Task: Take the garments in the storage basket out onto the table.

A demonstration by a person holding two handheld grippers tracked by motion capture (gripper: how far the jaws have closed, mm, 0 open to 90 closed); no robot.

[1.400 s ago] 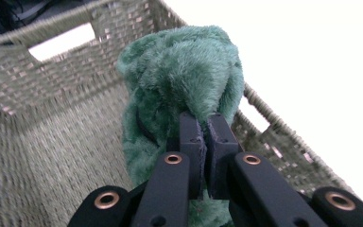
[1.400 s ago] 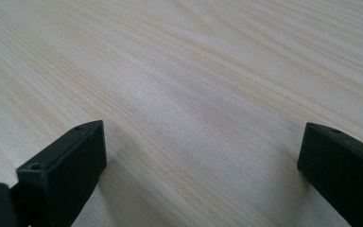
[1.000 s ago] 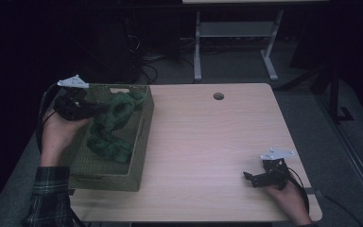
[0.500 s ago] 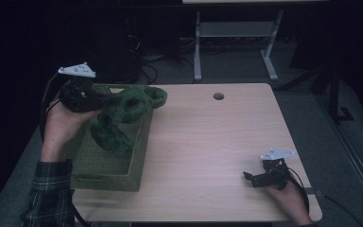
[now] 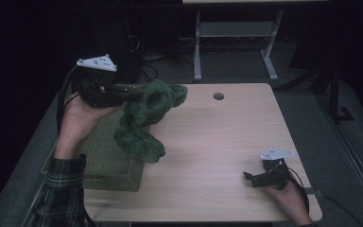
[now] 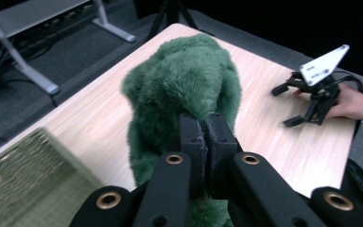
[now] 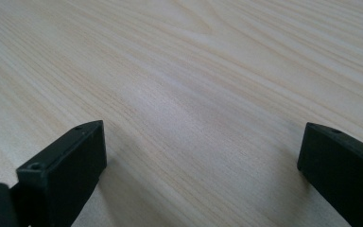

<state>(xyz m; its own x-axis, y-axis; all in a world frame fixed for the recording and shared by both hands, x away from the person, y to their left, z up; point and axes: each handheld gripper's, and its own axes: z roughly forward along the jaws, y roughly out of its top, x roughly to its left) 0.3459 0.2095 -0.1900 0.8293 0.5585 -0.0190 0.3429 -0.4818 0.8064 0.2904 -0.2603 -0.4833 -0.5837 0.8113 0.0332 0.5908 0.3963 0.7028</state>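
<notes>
Inspection of the scene finds a green plush toy (image 5: 144,120) clamped in the left gripper (image 5: 131,96), whose jaws stand pressed nearly together on a fold of fur, as the left gripper view (image 6: 207,137) confirms. We take the woven basket (image 5: 105,158) as our landmark: the toy hangs above its far right corner, the lower loop of the body dangling over the basket's right rim and the table (image 5: 227,142) just beside it, clear of the basket floor. We judge the step in hand to be the lift-out of the toy from the basket, with the carry toward open table not yet done. The next move, in our judgement, calls for enough height to bring the trailing end past the rim without snagging, then a set-down well to the right of the basket. The right gripper (image 5: 257,178) rests on the table far to the right of the basket, near the front edge, jaws wide apart with nothing between them; the right gripper view (image 7: 194,156) shows bare wood in the gap. We cannot make out the toy's shape or face: the fur is dark and bunched, and the gripper covers part of it. The basket's left side is masked by the person's forearm, and its interior is too dim to read.
</notes>
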